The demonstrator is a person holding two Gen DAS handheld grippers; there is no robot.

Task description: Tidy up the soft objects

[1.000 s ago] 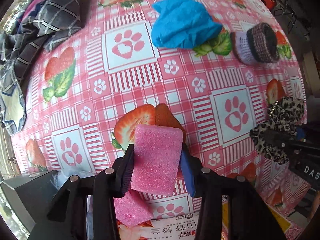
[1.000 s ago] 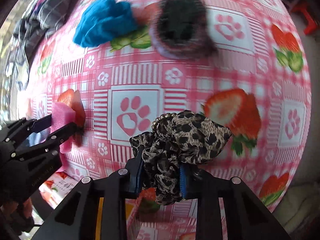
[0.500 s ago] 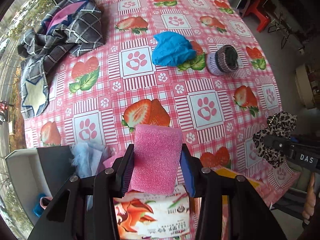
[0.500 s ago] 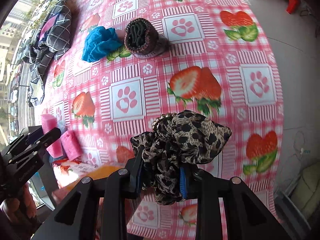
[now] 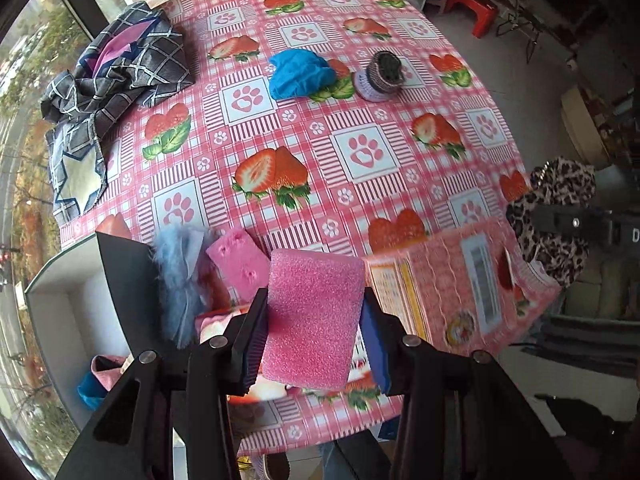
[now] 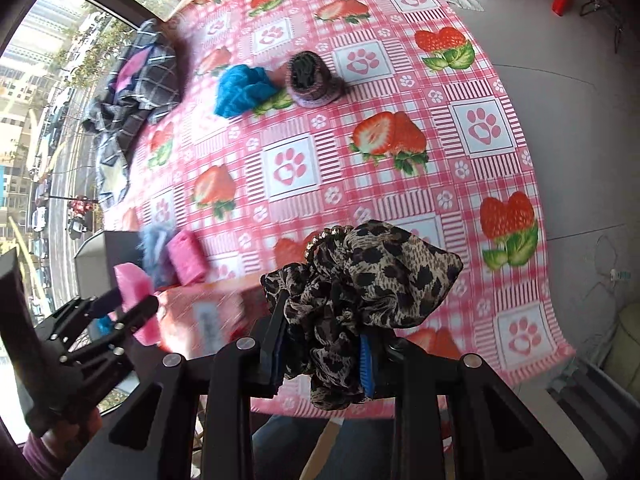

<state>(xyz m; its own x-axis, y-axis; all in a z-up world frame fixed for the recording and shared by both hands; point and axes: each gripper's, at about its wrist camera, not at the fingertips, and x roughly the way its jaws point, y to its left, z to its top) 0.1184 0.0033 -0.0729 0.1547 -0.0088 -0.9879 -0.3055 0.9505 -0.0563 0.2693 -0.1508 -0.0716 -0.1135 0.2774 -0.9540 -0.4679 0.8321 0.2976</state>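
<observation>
My left gripper [image 5: 314, 348] is shut on a pink sponge [image 5: 314, 316], held above the table's near edge. It also shows in the right wrist view [image 6: 134, 304]. My right gripper [image 6: 324, 364] is shut on a leopard-print scrunchie [image 6: 360, 284], which also shows at the right in the left wrist view [image 5: 556, 212]. A blue cloth [image 5: 298, 72] and a knitted purple cap [image 5: 380, 76] lie at the far side of the table. A second pink sponge [image 5: 240, 260] and a pale blue fluffy piece [image 5: 180, 272] sit at the near edge.
A pink printed pack [image 5: 452, 280] lies at the near edge, blurred. A dark checked garment [image 5: 116, 76] is heaped at the far left. A grey bin [image 5: 64, 308] with black flap stands left of the table. The strawberry tablecloth [image 5: 360, 152] covers the table.
Both grippers have pulled back and up from the table, each still holding its item. More of the table, the bin and the floor have come into view.
</observation>
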